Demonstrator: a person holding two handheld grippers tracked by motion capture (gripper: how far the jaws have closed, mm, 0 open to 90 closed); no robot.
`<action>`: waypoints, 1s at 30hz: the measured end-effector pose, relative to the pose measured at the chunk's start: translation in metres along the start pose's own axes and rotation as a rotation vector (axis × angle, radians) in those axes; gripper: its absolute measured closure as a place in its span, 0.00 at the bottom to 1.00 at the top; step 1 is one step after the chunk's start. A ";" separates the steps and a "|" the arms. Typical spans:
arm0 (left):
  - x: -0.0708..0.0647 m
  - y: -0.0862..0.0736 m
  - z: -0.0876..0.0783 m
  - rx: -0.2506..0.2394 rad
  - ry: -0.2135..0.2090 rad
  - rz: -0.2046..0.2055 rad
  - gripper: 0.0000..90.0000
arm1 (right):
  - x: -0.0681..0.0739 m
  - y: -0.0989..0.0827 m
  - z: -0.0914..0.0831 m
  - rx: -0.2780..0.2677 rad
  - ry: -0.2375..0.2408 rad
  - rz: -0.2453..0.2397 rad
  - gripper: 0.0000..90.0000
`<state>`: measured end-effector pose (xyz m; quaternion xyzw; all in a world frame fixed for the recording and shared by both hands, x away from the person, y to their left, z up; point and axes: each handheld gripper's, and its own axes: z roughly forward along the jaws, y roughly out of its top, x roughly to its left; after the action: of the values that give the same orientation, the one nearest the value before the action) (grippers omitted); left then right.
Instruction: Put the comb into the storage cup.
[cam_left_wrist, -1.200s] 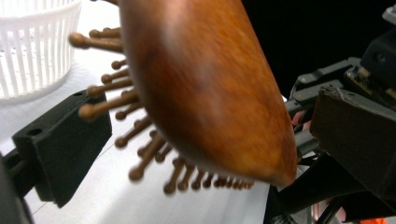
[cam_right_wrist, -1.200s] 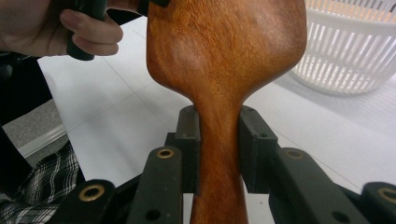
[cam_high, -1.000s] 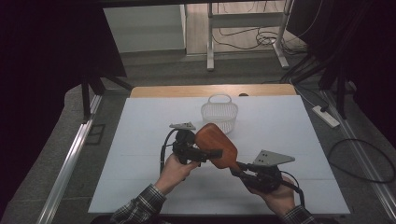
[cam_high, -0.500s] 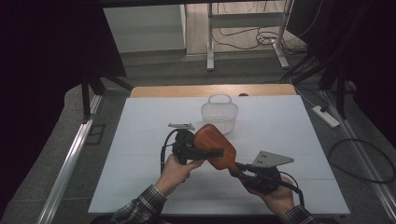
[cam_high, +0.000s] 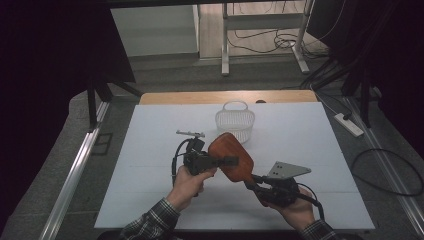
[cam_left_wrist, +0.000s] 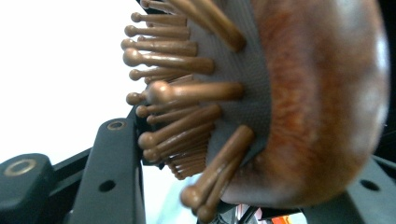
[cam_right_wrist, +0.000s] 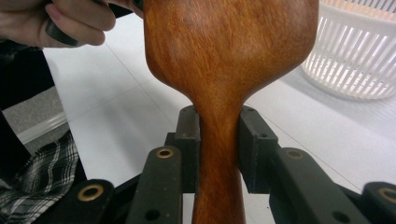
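Note:
A brown wooden paddle hairbrush (cam_high: 231, 156) is held above the white table (cam_high: 150, 150) between both grippers. My left gripper (cam_high: 226, 161) reaches in from the left. Its jaws have just been closing, with the brush head (cam_left_wrist: 322, 93) between them. One jaw now lies against the bristles (cam_left_wrist: 187, 93) and the other against the wooden back. My right gripper (cam_right_wrist: 218, 135) is shut on the narrow handle (cam_right_wrist: 219, 177), one pad on each side. From above, the right gripper (cam_high: 254, 181) comes up from the near right.
A white slatted basket (cam_high: 235, 121) with a handle stands just beyond the brush (cam_right_wrist: 359, 60). A wooden strip (cam_high: 200, 97) runs along the table's far edge. A power strip (cam_high: 350, 125) lies on the floor at the right.
The left gripper's jaws have closed onto the brush head. Both hands and the brush keep their places.

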<state>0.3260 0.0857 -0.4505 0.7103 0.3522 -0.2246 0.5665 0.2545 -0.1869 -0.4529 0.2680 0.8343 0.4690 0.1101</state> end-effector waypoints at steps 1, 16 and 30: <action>-0.001 0.000 0.000 0.004 0.005 0.006 0.57 | 0.000 0.000 0.000 0.003 0.000 0.000 0.79; -0.009 0.008 -0.008 0.024 0.130 0.107 0.57 | -0.010 0.000 -0.004 0.065 0.029 0.022 0.48; -0.010 0.023 -0.020 0.017 0.229 0.175 0.57 | -0.026 -0.009 -0.015 0.117 -0.024 0.071 0.27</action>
<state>0.3354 0.0999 -0.4237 0.7640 0.3494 -0.0951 0.5341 0.2665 -0.2154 -0.4538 0.3089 0.8490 0.4197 0.0875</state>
